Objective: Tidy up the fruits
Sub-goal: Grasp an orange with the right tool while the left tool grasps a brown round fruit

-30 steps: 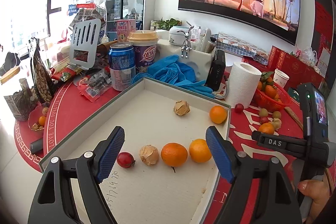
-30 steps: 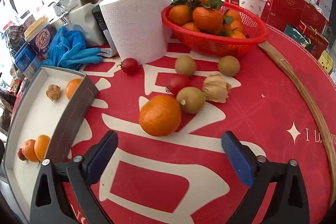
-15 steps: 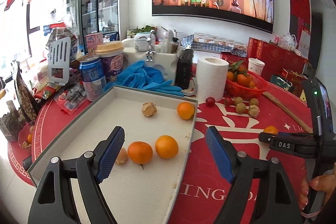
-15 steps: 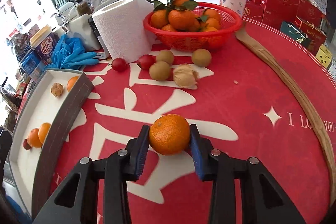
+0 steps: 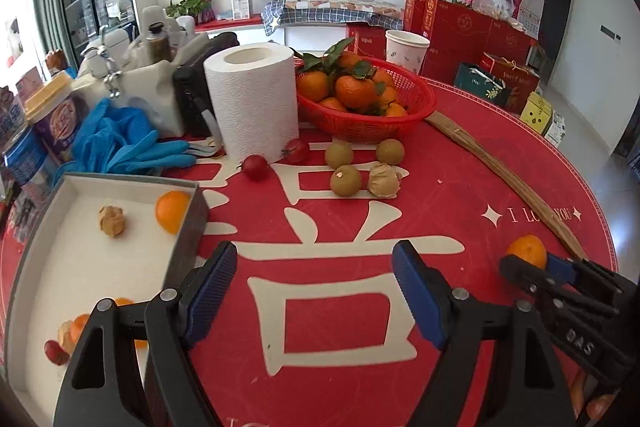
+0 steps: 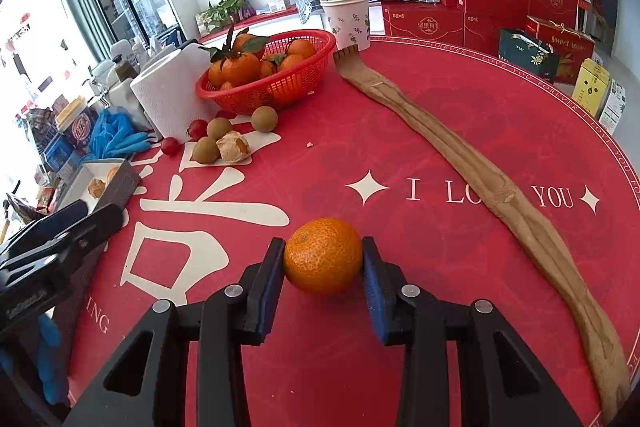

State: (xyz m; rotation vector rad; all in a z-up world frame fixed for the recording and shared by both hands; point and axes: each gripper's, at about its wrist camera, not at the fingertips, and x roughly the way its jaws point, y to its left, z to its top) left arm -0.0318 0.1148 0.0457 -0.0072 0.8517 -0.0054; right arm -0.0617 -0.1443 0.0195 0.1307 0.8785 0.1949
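The tray (image 5: 188,227) sits at the left of the left-wrist view, holding oranges, husked fruit and a cherry tomato along its floor. The basket (image 6: 304,83), upper centre of the right-wrist view, is heaped with leafy oranges, and loose fruit lies just in front of it. Low in the centre of that view the right gripper (image 6: 323,259) has its pads pressed on either side of an orange (image 6: 323,255), jaws drawn in to its width. The left gripper (image 5: 314,291) stands wide and empty over bare red cloth.

The orange looks light, round and firm, with a pebbled skin that should not slip much; it would likely bruise under hard pressure (the grip across its widest part seems the right place).

Only the left-wrist view shows the tray's near end and its row of fruit, plus the right gripper at its lower right. Only the right-wrist view shows both pads meeting the orange.
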